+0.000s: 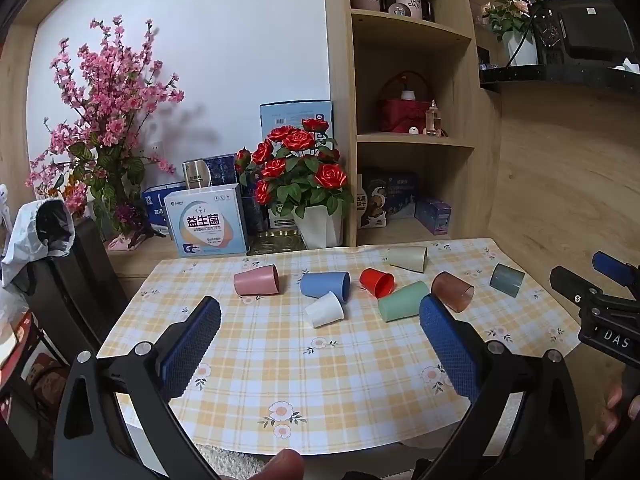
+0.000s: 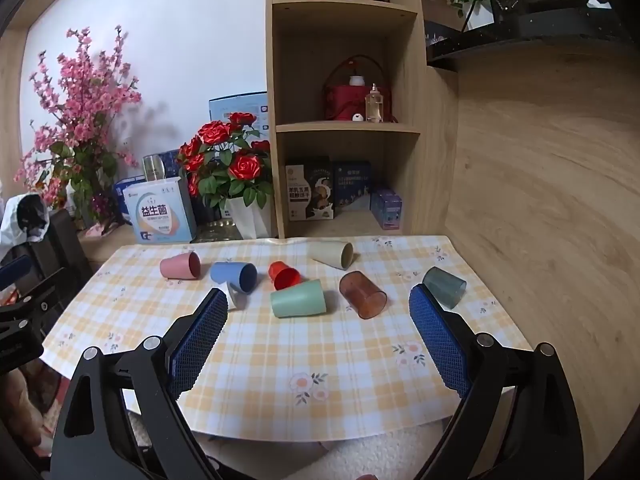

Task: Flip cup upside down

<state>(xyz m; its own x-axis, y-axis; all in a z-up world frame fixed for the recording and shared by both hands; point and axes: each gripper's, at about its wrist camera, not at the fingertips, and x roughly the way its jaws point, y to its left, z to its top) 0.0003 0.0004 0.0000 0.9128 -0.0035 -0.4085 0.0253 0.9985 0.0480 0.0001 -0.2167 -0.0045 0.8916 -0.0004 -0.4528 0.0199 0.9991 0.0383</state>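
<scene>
Both tools are held back over the near edge of the tabletop (image 2: 260, 360), short of every cup. The left hand-held gripper (image 1: 320, 312) is spread wide and empty; the right hand-held gripper (image 2: 318, 304) is likewise wide and empty. Eight cups lie on their sides across the far half of the checked cloth; none is yet inverted. Nearest the right tool are the green cup (image 2: 298, 298) and the brown cup (image 2: 362, 294), near each other but apart. Recommended: approach one cup squarely, close across its wall at mid-length, lift clear of neighbours, then turn it mouth-down. Risk: a cup lying on its side may roll if nudged.
</scene>
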